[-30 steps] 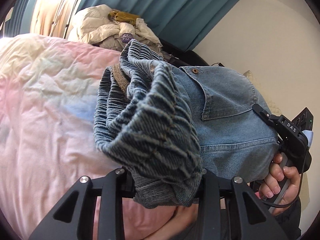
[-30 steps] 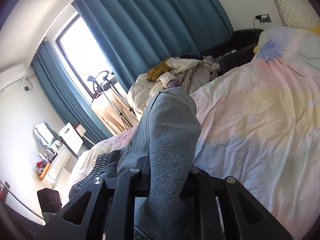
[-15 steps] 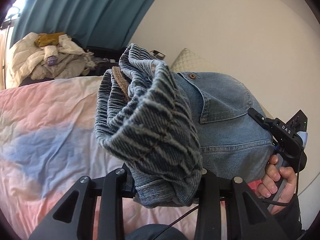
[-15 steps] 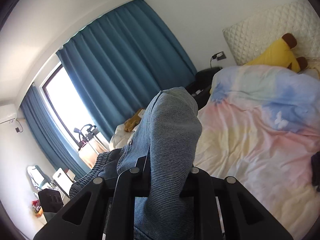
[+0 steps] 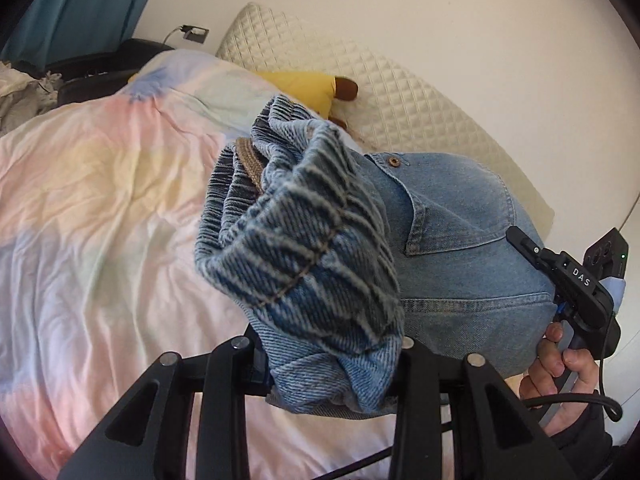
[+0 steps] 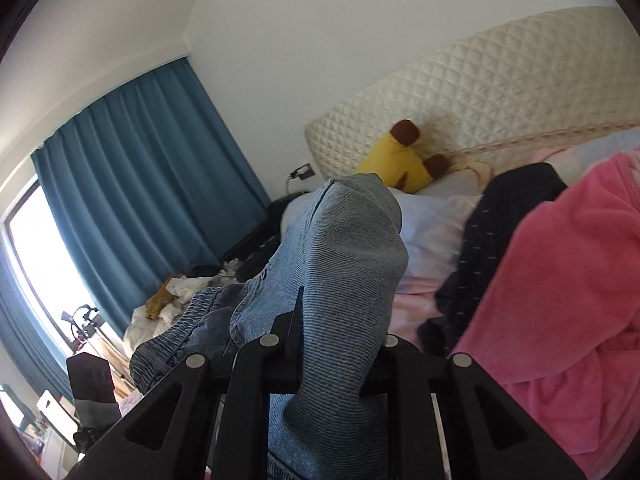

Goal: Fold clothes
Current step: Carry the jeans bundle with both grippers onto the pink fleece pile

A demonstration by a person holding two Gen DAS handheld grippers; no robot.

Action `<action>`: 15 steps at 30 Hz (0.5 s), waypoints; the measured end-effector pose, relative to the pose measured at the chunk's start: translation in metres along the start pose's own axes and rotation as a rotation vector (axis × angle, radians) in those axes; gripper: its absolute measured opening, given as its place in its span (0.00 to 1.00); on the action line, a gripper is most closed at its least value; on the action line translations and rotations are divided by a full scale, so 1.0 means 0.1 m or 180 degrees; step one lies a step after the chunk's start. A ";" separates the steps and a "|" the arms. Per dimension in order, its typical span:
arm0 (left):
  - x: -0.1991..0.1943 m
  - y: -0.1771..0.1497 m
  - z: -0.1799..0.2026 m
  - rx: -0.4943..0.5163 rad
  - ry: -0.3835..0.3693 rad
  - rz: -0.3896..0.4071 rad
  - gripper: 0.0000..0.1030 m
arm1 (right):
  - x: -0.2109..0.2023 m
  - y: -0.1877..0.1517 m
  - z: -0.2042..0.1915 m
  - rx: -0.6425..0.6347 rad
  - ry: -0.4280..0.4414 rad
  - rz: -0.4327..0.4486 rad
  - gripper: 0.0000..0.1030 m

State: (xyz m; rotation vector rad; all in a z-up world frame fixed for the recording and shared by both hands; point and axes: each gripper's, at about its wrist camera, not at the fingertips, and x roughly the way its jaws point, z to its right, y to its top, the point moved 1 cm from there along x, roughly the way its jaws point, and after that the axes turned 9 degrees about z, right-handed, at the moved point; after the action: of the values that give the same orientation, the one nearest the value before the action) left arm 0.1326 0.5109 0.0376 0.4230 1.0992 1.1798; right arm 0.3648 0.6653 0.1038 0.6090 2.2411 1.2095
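The denim garment (image 5: pixel 448 264) hangs in the air above the bed (image 5: pixel 100 208), carried between both tools: the left gripper (image 5: pixel 328 360) is clenched on a thick bunch of the gathered elastic waistband, and the right gripper (image 6: pixel 336 344) is clenched on another fold of the same cloth, which rises over its fingers. Denim like this is likely heavy and limp yet fairly grippy, so it should sag in the middle and hold a crease once laid flat; the waistband and the seams look like the firmest places to take hold (the pocket flap with its button would bunch). Around it: a pink garment (image 6: pixel 560 292) and a dark dotted garment (image 6: pixel 504 232) lie on the bed at the right, a yellow plush toy (image 6: pixel 396 160) rests against the quilted headboard (image 6: pixel 480 92), and blue curtains (image 6: pixel 152 176) hang beyond. The heaped clothes crowd that side, so the open pastel stretch of bed seems the freer place for spreading
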 end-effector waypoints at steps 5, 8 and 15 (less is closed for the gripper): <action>0.53 -0.36 0.10 0.0086 0.0115 -0.0522 0.32 | -0.08 -0.42 0.58 -0.0160 -0.0472 -0.0277 0.15; 0.78 -0.50 0.05 0.0154 0.0251 -0.0834 0.32 | -0.06 -0.75 0.78 -0.0332 -0.0664 -0.0512 0.15; 1.09 -0.74 -0.17 0.0046 0.0532 -0.1329 0.32 | 0.10 -1.70 1.33 -0.0154 -0.0983 -0.1260 0.15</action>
State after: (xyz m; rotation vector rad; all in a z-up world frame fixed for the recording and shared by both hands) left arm 0.1538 0.5757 -0.0766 0.0960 1.2681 0.8475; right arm 0.4168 0.6693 -0.1057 0.2881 1.9473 0.8993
